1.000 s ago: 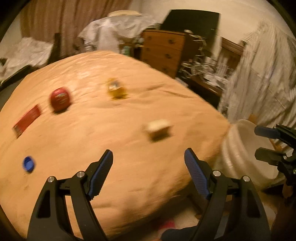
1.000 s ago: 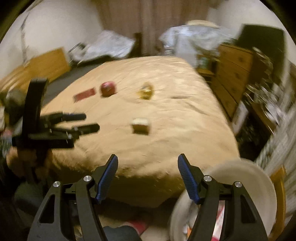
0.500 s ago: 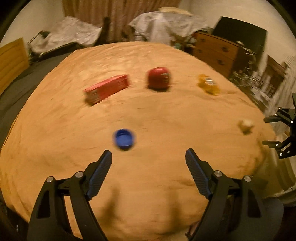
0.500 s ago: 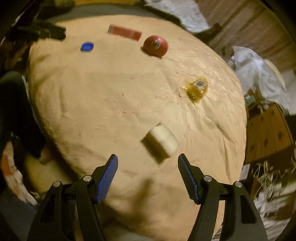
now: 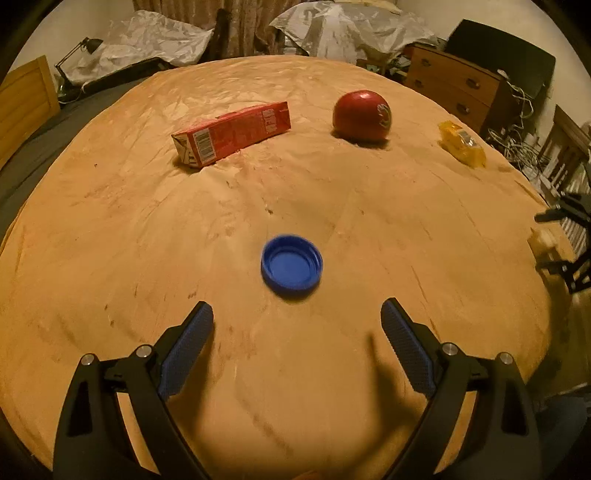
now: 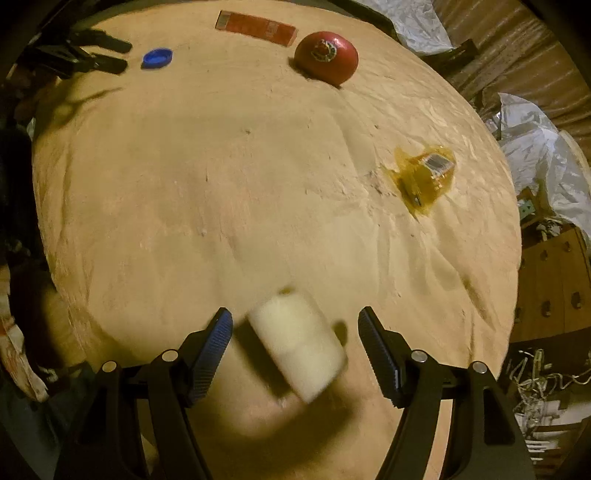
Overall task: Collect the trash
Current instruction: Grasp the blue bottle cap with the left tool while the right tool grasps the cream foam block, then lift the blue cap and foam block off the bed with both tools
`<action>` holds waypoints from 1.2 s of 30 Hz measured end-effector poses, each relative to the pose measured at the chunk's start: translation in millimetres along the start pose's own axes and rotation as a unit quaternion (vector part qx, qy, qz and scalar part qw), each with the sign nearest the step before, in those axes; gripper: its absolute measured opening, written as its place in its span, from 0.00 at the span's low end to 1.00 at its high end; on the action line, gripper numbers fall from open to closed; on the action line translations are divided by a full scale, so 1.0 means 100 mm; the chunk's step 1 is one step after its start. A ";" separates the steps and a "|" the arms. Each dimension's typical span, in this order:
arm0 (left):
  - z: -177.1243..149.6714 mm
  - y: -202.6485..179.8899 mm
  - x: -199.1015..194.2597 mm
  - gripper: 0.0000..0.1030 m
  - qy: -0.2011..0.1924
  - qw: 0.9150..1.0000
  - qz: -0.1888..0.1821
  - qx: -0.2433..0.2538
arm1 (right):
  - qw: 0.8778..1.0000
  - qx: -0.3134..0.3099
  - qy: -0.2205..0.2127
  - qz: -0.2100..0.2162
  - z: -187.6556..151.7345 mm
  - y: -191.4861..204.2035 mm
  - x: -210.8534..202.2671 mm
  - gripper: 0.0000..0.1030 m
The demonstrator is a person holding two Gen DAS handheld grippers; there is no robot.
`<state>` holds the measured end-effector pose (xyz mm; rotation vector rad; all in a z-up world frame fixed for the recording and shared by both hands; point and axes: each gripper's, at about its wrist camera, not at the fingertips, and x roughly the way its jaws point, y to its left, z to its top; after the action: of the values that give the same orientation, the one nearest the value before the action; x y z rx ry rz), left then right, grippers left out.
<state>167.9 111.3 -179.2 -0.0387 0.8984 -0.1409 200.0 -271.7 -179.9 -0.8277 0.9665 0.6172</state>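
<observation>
On the tan bed cover [image 5: 147,240] lies a blue bottle cap [image 5: 291,266], just ahead of my left gripper [image 5: 297,312]. Its jaws are opening and nothing is between them. Farther back are a red carton [image 5: 232,133], a red ball [image 5: 362,115] and a yellow wrapper [image 5: 461,143]. In the right wrist view a blurred white cylinder-like piece [image 6: 299,343] lies between the fingers of my right gripper [image 6: 294,316], which is open, with gaps on both sides. The cap [image 6: 157,58], carton [image 6: 256,27], ball [image 6: 327,55] and wrapper [image 6: 424,177] show here too, with the left gripper [image 6: 92,55] beside the cap.
A wooden dresser [image 5: 454,85] stands beyond the bed's right side, with tangled cables [image 5: 517,122] near it. Crumpled plastic sheeting [image 5: 332,26] and a desk lamp [image 5: 79,51] are behind the bed. The bed's near edge drops off just below both grippers.
Both grippers swung from beside the white bin onto the bed and came lower. The left now faces the blue cap with wider jaws; the right rolled and now straddles the white piece.
</observation>
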 end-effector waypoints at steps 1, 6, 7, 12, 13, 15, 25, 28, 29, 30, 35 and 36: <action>0.03 0.00 0.02 0.86 -0.002 1.000 0.001 -0.003 | 1.000 0.003 0.000 0.003 0.02 -0.01 0.02 0.66; 0.11 -0.05 0.16 0.64 0.001 1.000 0.006 -0.004 | 1.000 0.020 0.013 0.008 0.10 0.05 0.06 0.42; 0.11 -0.06 0.19 0.55 0.002 1.000 0.009 -0.004 | 0.999 0.029 0.016 0.004 0.10 0.06 0.05 0.42; 0.11 -0.04 0.20 0.37 -0.006 0.999 0.016 -0.027 | 0.988 0.155 0.006 0.014 0.10 -0.01 -0.05 0.39; 0.11 -0.06 0.19 0.37 -0.009 0.999 0.015 -0.029 | 0.983 0.183 -0.002 0.023 0.09 -0.02 -0.07 0.39; 0.12 -0.13 0.17 0.37 -0.013 1.000 0.014 -0.023 | 0.973 0.227 -0.022 0.037 0.10 -0.01 -0.12 0.39; 0.15 -0.27 0.30 0.47 -0.003 1.000 0.016 -0.022 | 0.970 0.236 -0.045 0.018 0.25 0.35 -0.01 0.40; 0.14 -0.32 0.32 0.53 -0.005 1.000 0.023 -0.011 | 0.972 0.231 -0.046 0.019 0.25 0.33 0.00 0.40; 0.14 -0.33 0.33 0.53 -0.006 1.000 0.027 -0.008 | 0.972 0.229 -0.045 0.019 0.25 0.33 0.02 0.40; 0.14 -0.33 0.33 0.54 -0.006 1.000 0.027 -0.007 | 0.973 0.228 -0.044 0.019 0.27 0.32 0.04 0.40; 0.14 -0.32 0.33 0.54 -0.008 1.000 0.023 -0.010 | 0.974 0.223 -0.044 0.016 0.27 0.34 0.07 0.40; 0.14 -0.32 0.33 0.54 -0.008 1.000 0.022 -0.011 | 0.974 0.222 -0.044 0.014 0.27 0.34 0.06 0.40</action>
<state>195.2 75.1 -193.2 -0.0408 0.8833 -0.0891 188.9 -230.2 -188.2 -0.3871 0.9882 0.4335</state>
